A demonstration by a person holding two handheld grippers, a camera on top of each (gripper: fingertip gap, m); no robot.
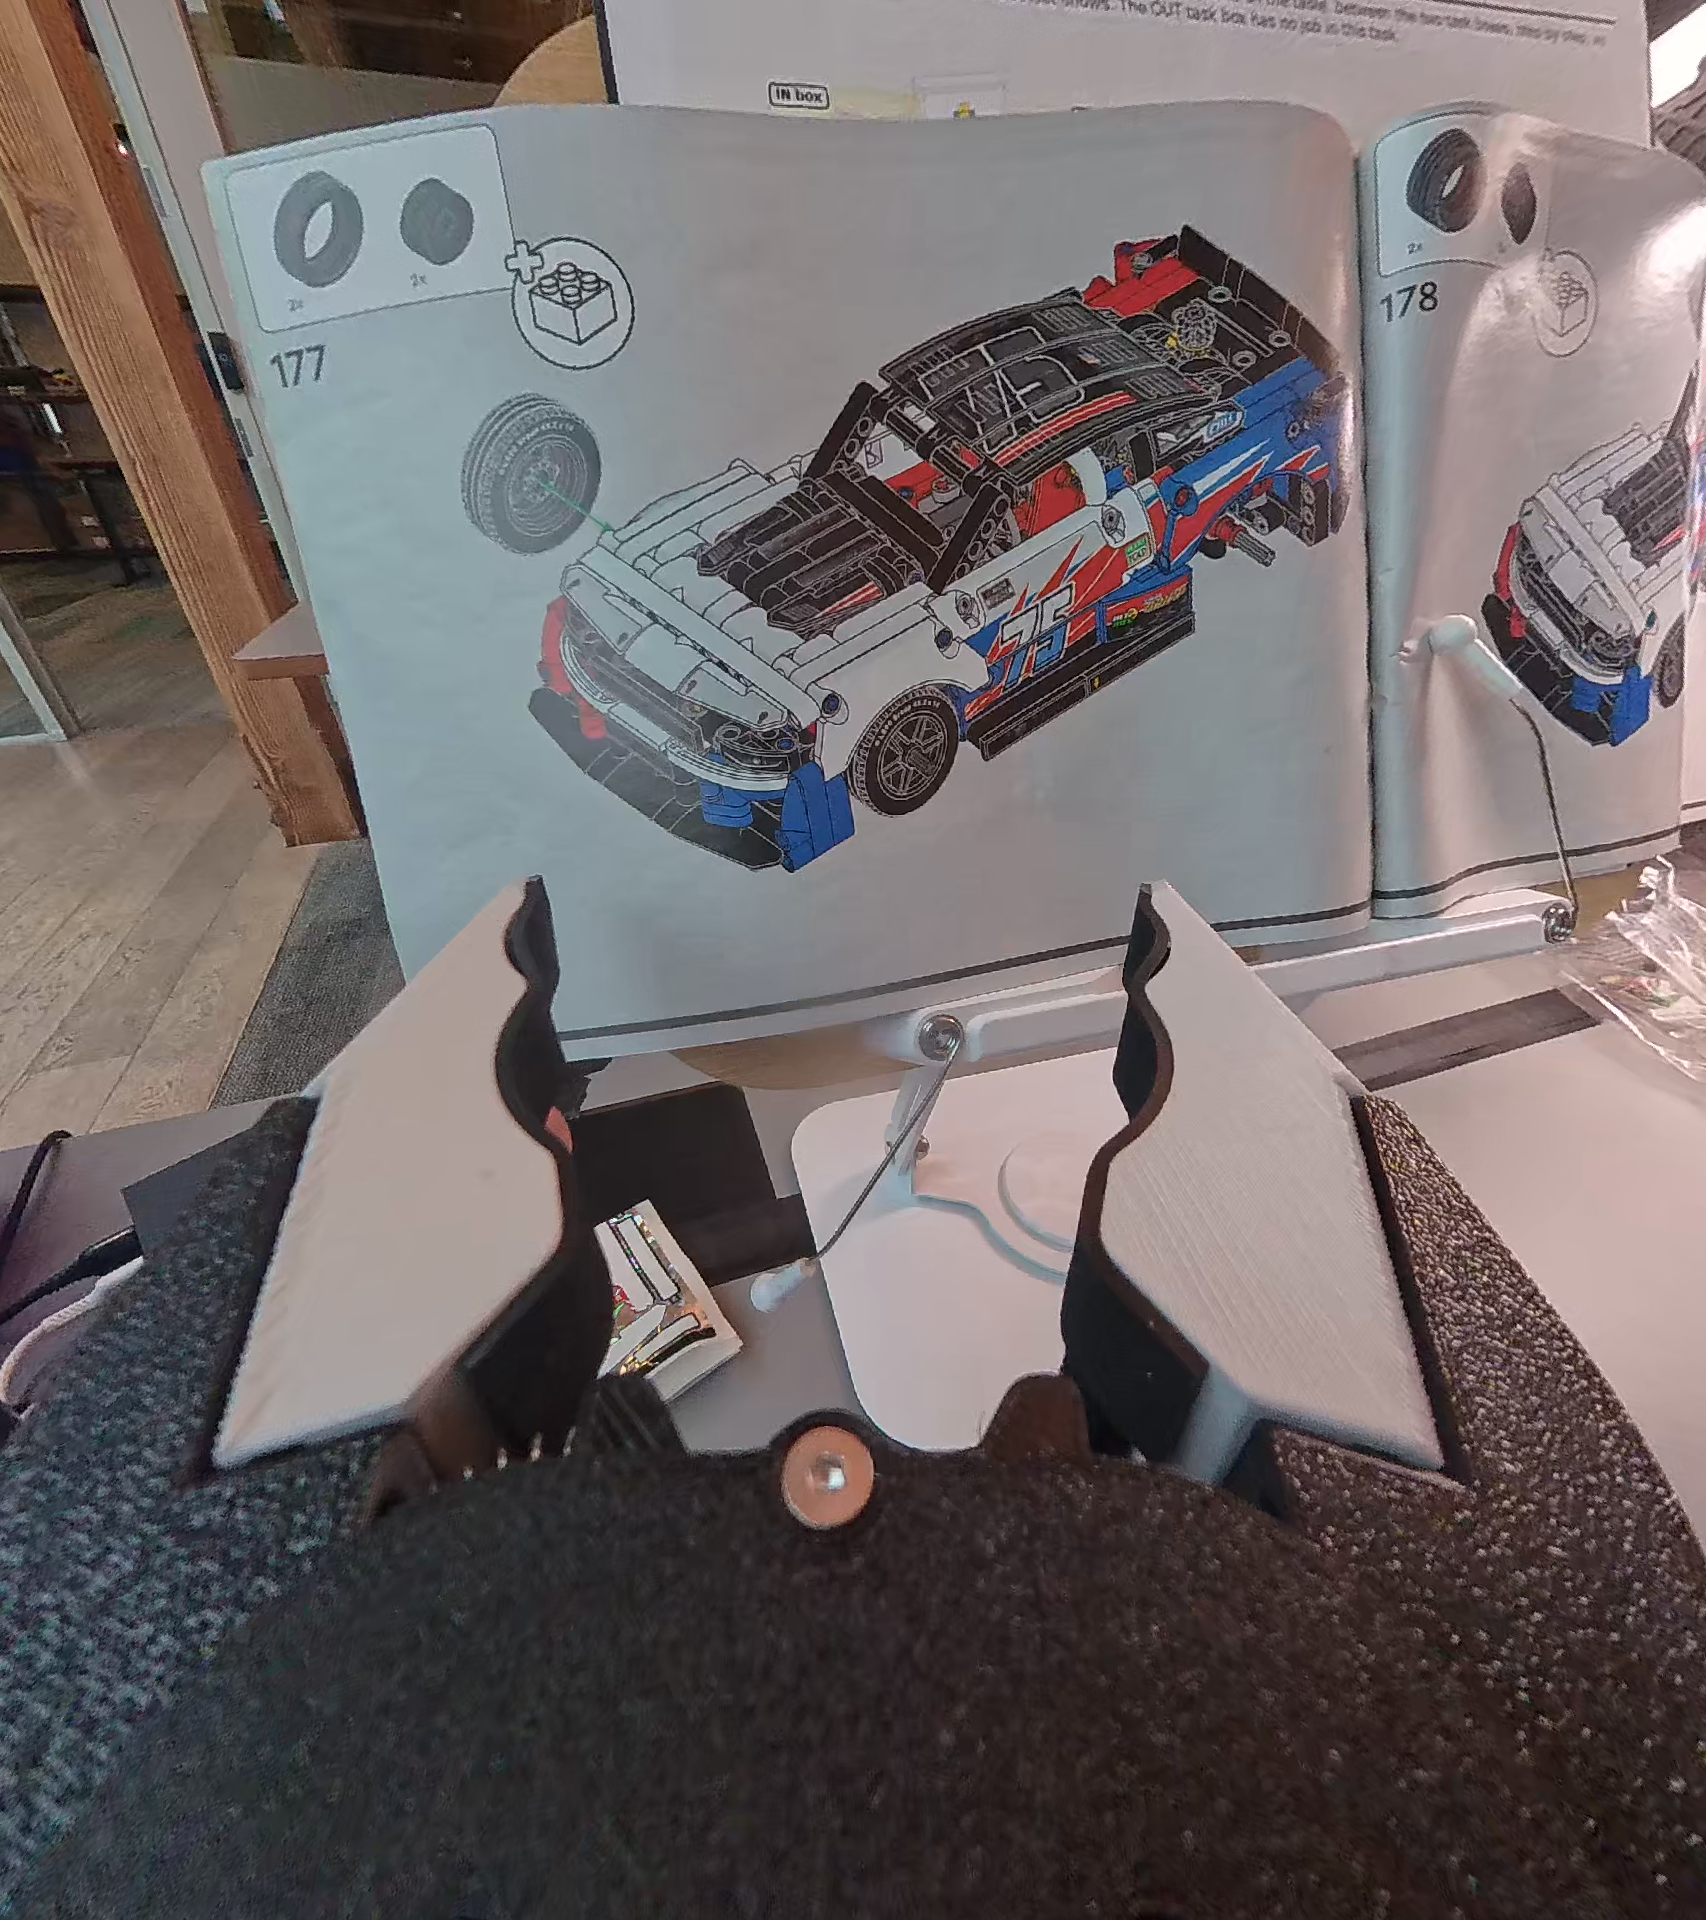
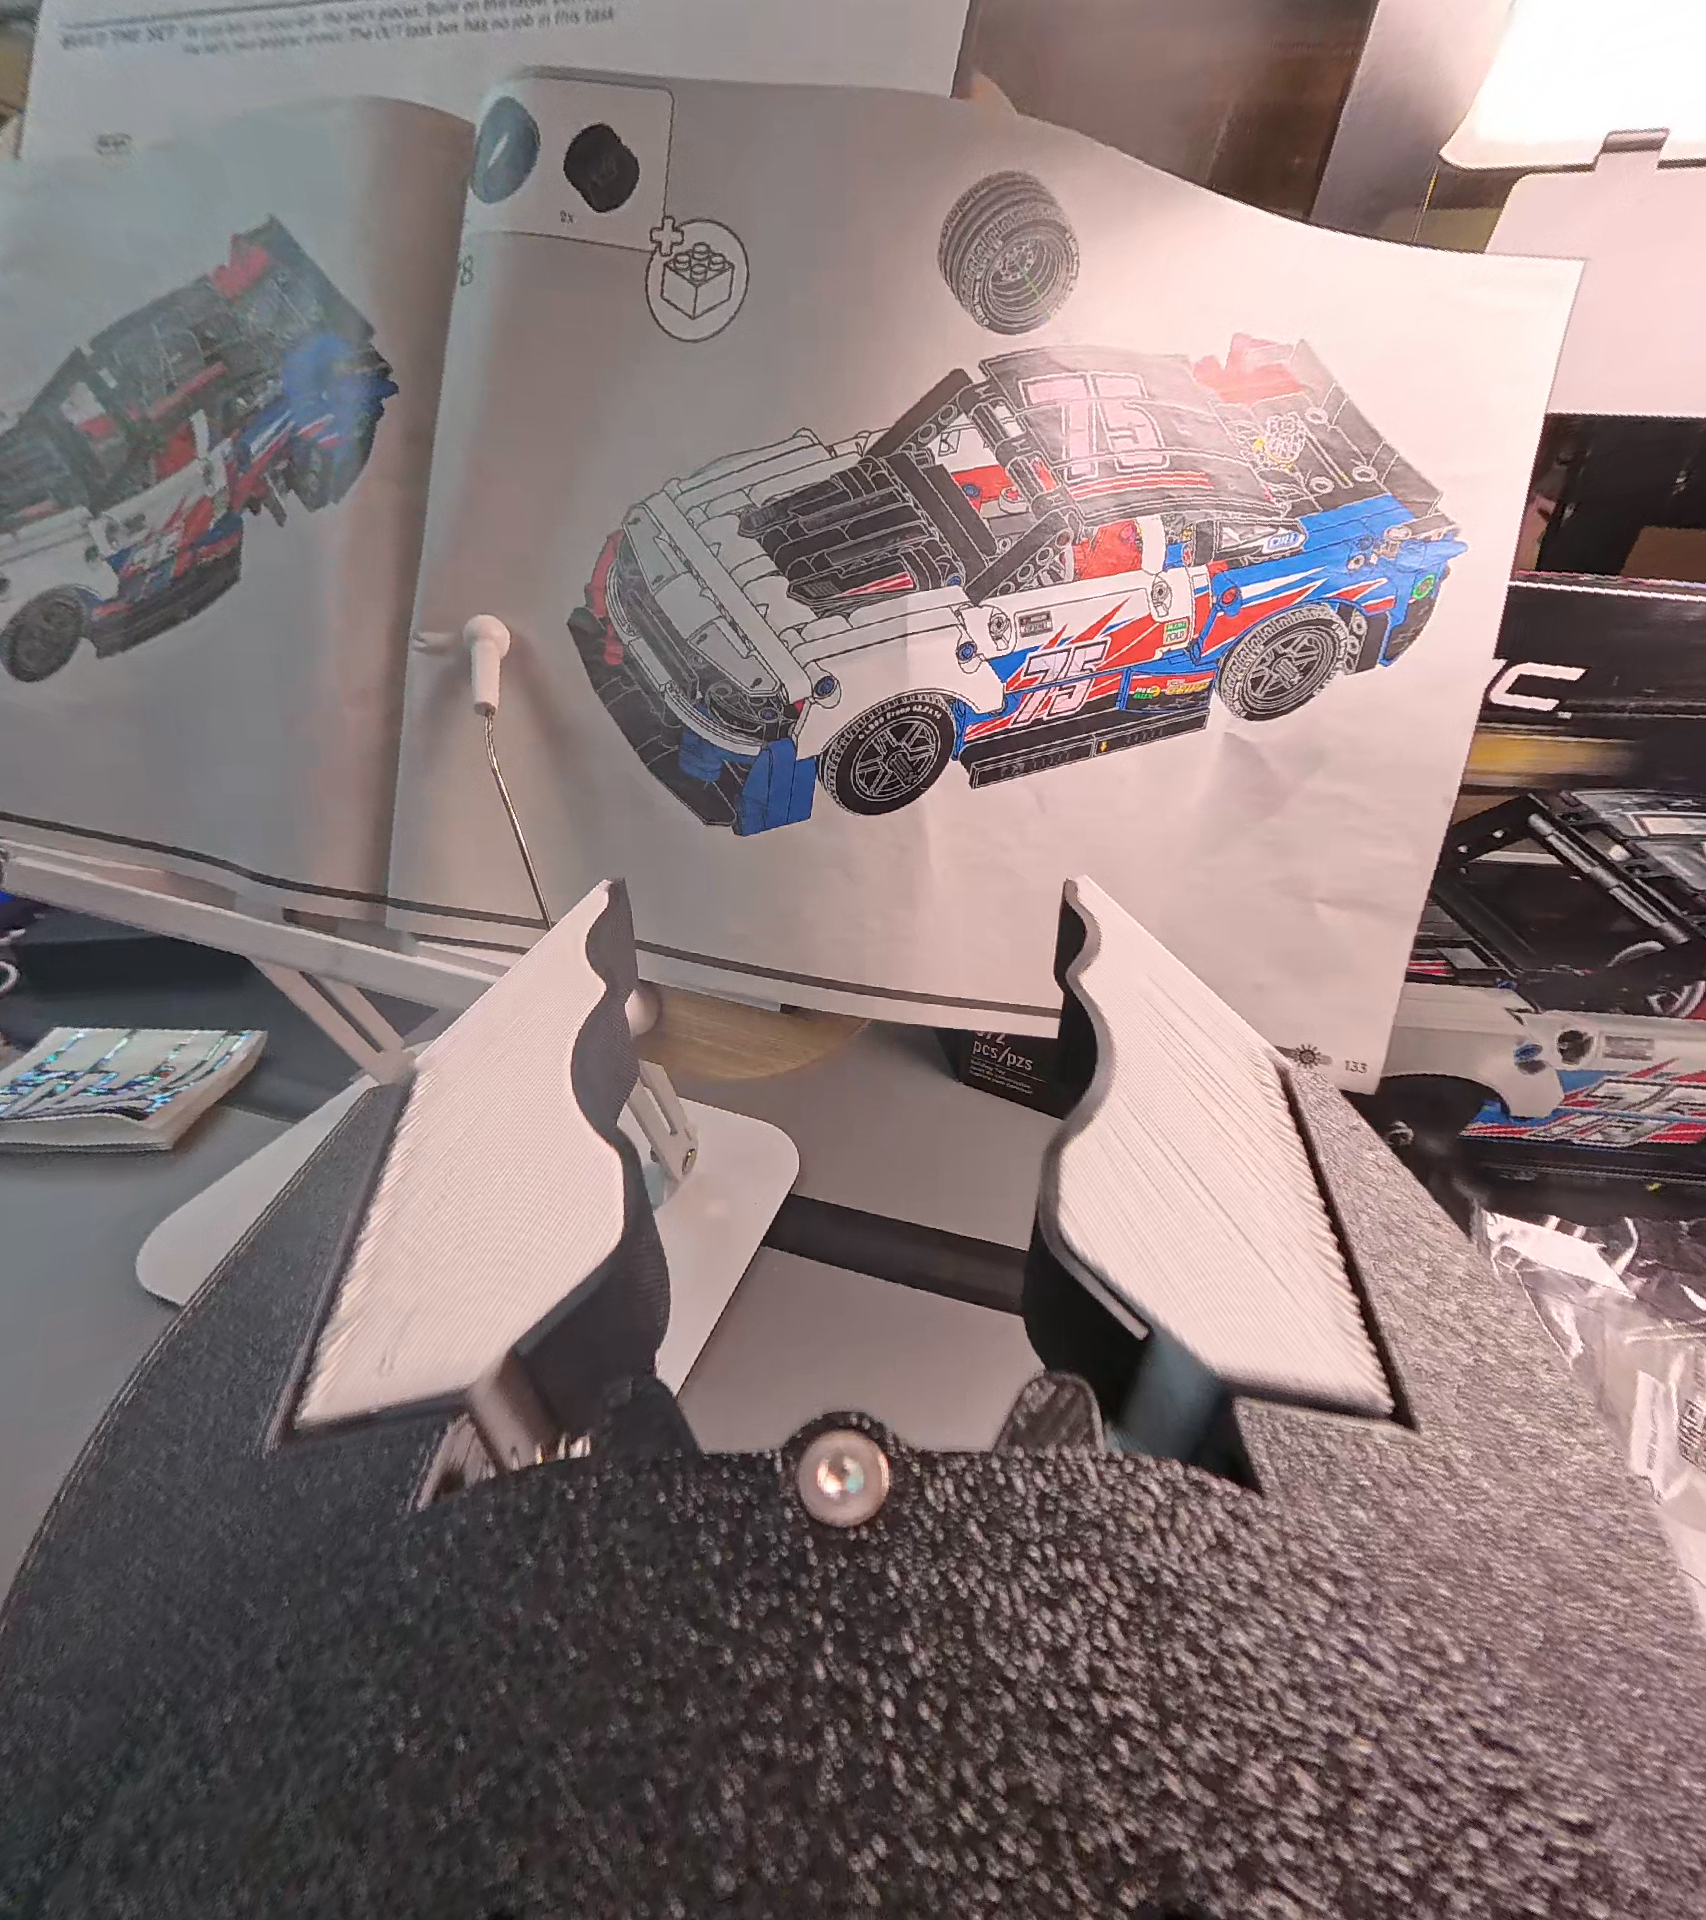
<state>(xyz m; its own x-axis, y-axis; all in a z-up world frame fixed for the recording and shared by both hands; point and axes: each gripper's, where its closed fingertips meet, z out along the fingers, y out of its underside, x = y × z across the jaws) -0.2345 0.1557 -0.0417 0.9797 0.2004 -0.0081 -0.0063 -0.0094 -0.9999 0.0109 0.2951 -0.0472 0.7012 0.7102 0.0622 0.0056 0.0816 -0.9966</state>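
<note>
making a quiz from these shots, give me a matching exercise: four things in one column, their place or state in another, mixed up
Things:
1. booklet
2. sticker sheet
3. left gripper
4. plastic bags

Places or states:
A. crumpled on the table, far right
B. open, holding nothing
C. propped open on a white stand
D. flat on the table, left of the stand's base

Pairs: 1-C, 2-D, 3-B, 4-A

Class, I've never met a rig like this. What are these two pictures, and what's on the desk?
A person holds a two-finger grasping tool in each hand, with a camera on each looking forward along the fingers. The left tool and right tool are both open and hold nothing. Each faces an open instruction booklet with drawings of a brick-built race car, propped on a white stand. A small sticker sheet lies on the grey desk. Clear plastic bags lie to the right.
</note>
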